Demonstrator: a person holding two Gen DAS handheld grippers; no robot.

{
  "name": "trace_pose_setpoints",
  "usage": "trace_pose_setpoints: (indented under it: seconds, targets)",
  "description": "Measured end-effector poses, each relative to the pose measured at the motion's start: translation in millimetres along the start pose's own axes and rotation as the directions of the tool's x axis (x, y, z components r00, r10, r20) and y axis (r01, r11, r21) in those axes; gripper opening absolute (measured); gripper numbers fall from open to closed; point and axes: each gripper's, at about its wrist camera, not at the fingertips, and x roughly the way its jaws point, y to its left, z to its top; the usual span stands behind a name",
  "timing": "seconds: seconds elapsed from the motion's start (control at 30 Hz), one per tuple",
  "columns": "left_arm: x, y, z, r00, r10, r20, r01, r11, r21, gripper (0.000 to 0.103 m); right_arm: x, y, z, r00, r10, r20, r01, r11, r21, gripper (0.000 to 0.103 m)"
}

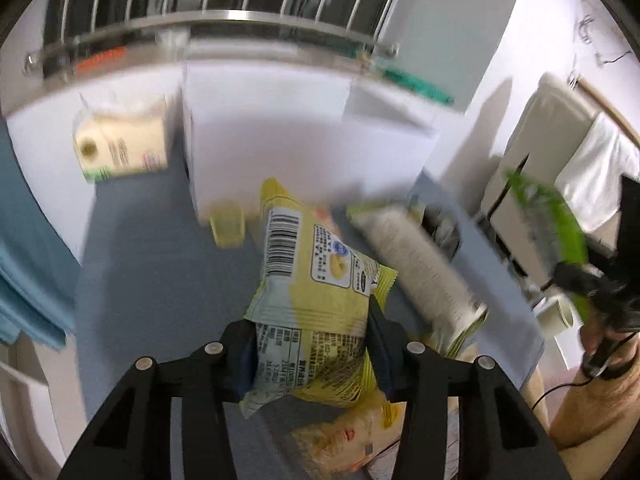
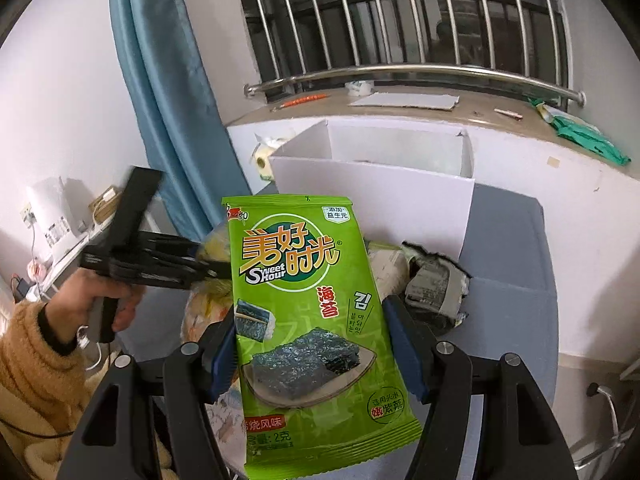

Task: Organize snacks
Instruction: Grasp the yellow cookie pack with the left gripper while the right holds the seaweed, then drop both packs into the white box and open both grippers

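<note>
Seaweed snack packet (image 2: 316, 320): green, standing upright, being pinched by the right gripper (image 2: 316, 344) above the blue-grey table (image 2: 512, 280).
Yellow snack packet (image 1: 316, 304): barcode side showing, being clamped by the left gripper (image 1: 312, 348) over the same table.
Loose snacks: a white-wrapped packet (image 1: 420, 264) lying just beside it.
White box (image 2: 372, 196): sitting open behind the snacks.
Tissue roll pack (image 1: 120, 144): resting left of the box.
</note>
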Motion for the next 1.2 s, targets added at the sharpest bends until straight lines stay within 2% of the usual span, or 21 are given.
trace_pose_setpoints:
  seconds: [0.2, 0.3, 0.33, 0.5, 0.6, 0.67, 0.7, 0.73, 0.77, 0.8, 0.83, 0.87, 0.9, 1.07, 1.2]
  targets:
    - [-33.8, -0.5, 59.3, 0.987, -0.008, 0.159, 0.01, 1.0, -0.01, 0.051, 3.1, -9.9, 33.2, 0.997, -0.046, 0.062, 0.042, 0.997, 0.066, 0.071]
    - [-28.0, 2.3, 100.8, 0.979, -0.033, 0.201, 0.044, 0.998, -0.047, 0.051, 13.2, -25.0, 70.2, 0.99, -0.105, 0.09, 0.093, 0.988, 0.122, 0.071]
    - [-21.9, 1.8, 118.3, 0.977, -0.012, 0.212, 0.021, 0.999, -0.043, 0.051, 17.8, -30.5, 81.2, 0.99, -0.111, 0.089, 0.098, 0.985, 0.141, 0.071]
    - [16.4, 12.7, 179.4, 0.976, 0.048, 0.212, -0.03, 0.996, -0.087, 0.051, 56.9, -57.6, 139.7, 0.979, -0.193, 0.06, 0.176, 0.962, 0.209, 0.071]
    - [40.0, 19.6, 197.6, 0.979, 0.089, 0.181, -0.073, 0.993, -0.092, 0.051, 81.4, -73.2, 162.9, 0.965, -0.259, 0.025, 0.249, 0.947, 0.204, 0.071]
    - [52.4, 24.6, 201.7, 0.979, 0.125, 0.159, -0.111, 0.99, -0.091, 0.053, 92.5, -84.9, 172.9, 0.963, -0.268, 0.01, 0.259, 0.939, 0.227, 0.071]
    - [59.7, 29.4, 204.2, 0.978, 0.147, 0.147, -0.132, 0.986, -0.106, 0.064, 96.3, -90.3, 176.0, 0.961, -0.276, 0.006, 0.267, 0.934, 0.237, 0.073]
    - [64.3, 33.4, 204.2, 0.977, 0.168, 0.131, -0.152, 0.981, -0.123, 0.088, 101.7, -95.9, 179.9, 0.959, -0.282, 0.002, 0.273, 0.93, 0.245, 0.073]
    - [67.2, 37.1, 204.0, 0.975, 0.189, 0.119, -0.172, 0.975, -0.141, 0.098, 106.5, -99.8, 182.6, 0.959, -0.282, -0.005, 0.275, 0.929, 0.246, 0.078]
    - [68.3, 41.3, 202.4, 0.972, 0.205, 0.115, -0.186, 0.97, -0.159, 0.103, 113.5, -103.9, 184.8, 0.956, -0.291, -0.023, 0.288, 0.925, 0.248, 0.094]
    - [68.9, 42.4, 199.9, 0.972, 0.207, 0.111, -0.188, 0.969, -0.161, 0.103, 117.5, -105.9, 185.1, 0.951, -0.308, -0.037, 0.308, 0.919, 0.247, 0.101]
    - [67.6, 44.1, 196.4, 0.972, 0.207, 0.112, -0.188, 0.969, -0.158, 0.103, 118.9, -106.3, 184.5, 0.947, -0.319, -0.033, 0.317, 0.916, 0.246, 0.103]
    - [65.1, 43.9, 192.4, 0.971, 0.208, 0.114, -0.191, 0.971, -0.144, 0.103, 118.7, -106.2, 183.0, 0.944, -0.329, -0.023, 0.325, 0.914, 0.242, 0.103]
    - [51.0, 34.1, 182.3, 0.969, 0.211, 0.13, -0.204, 0.977, -0.067, 0.103, 112.3, -99.5, 174.1, 0.955, -0.297, 0.004, 0.288, 0.929, 0.231, 0.103]
    - [23.1, 15.5, 170.1, 0.964, 0.212, 0.163, -0.216, 0.976, 0.004, 0.103, 101.3, -87.1, 168.0, 0.958, -0.286, 0.016, 0.278, 0.941, 0.193, 0.103]
